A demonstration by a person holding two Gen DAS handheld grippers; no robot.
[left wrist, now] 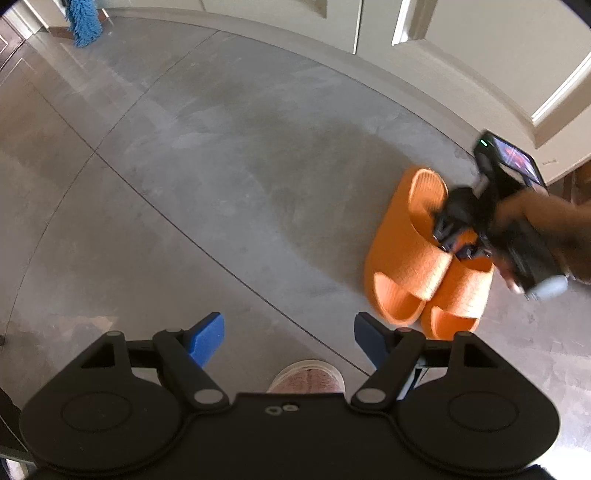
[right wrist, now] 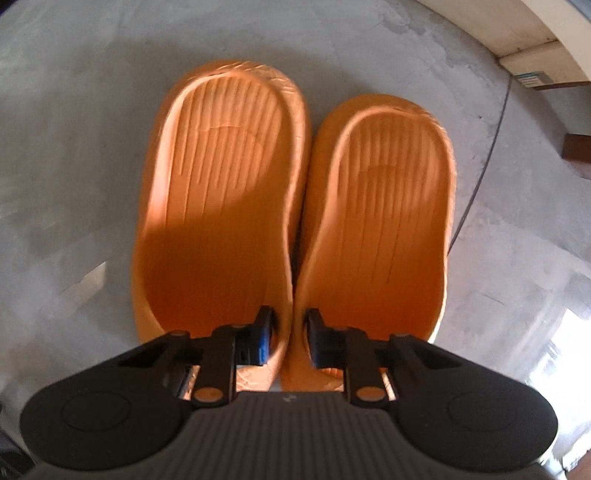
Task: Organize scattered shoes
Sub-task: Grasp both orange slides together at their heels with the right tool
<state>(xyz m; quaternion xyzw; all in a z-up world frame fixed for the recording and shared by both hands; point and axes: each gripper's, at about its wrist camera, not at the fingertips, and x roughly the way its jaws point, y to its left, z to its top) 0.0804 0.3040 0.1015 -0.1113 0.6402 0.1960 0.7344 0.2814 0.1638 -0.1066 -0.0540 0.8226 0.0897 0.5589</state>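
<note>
My right gripper [right wrist: 289, 334] jaws clamp both slides' [right wrist: 376, 206] inner walls; left gripper [left wrist: 289, 338] released; its view shows my foot [left wrist: 306, 376].

Orange slides: two, [right wrist: 221, 192] and [right wrist: 380, 206], side by side and touching, on the floor near the white door [left wrist: 480, 48].
Grippers: two, the left gripper [left wrist: 289, 341] well apart from the slides, the right gripper [right wrist: 289, 338] at the slides' inner walls.
Pink shoes: one [left wrist: 306, 376], worn, below the slides in the left wrist view.
Blue dusters: one [left wrist: 83, 20], far from the slides, by the wall.
</note>
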